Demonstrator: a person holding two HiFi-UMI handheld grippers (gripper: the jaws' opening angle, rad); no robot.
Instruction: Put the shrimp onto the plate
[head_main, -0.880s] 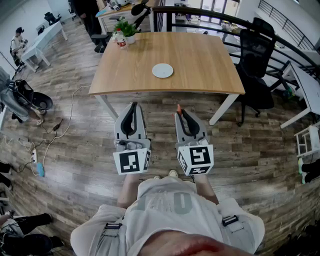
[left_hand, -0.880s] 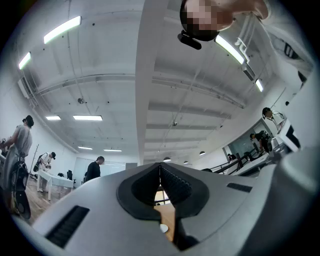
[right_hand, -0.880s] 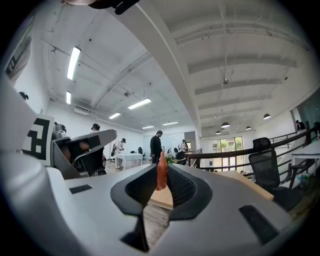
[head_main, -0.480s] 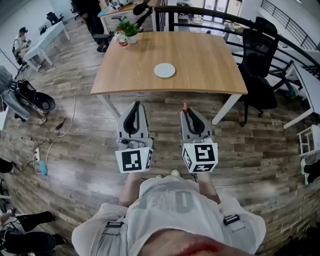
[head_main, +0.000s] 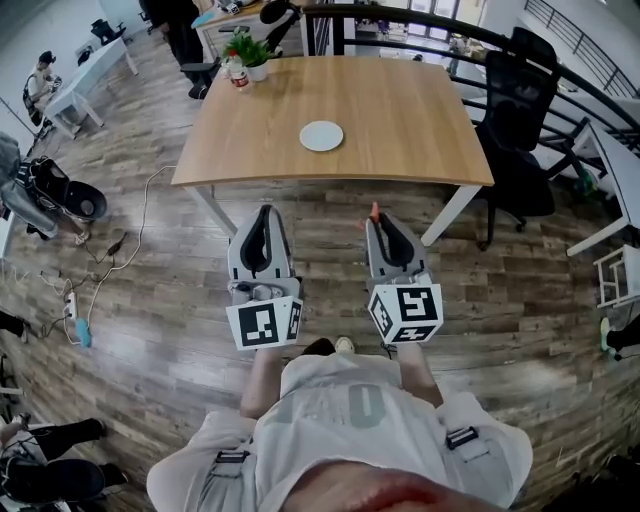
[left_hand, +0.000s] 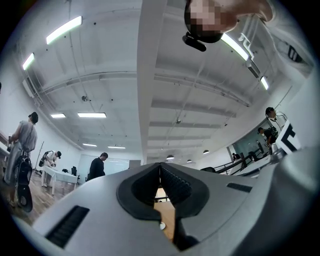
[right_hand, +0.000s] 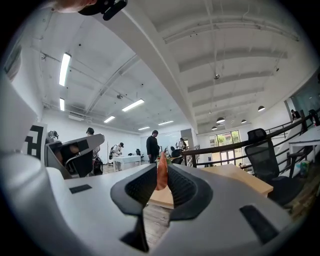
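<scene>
A small white plate lies near the middle of the wooden table ahead of me. My right gripper is shut on an orange shrimp, whose tip pokes out past the jaws; in the right gripper view the shrimp stands upright between the black pads. My left gripper is shut with nothing in it, and through its jaws I glimpse the plate and the table. Both grippers hang over the wooden floor, short of the table's near edge.
A potted plant and a small bottle stand at the table's far left corner. A black office chair sits at the table's right side. Cables and a power strip lie on the floor to the left. People stand in the background.
Both grippers have stayed in front of me while the table has drawn slightly nearer and shifted a little left in view. The shrimp stays held.
</scene>
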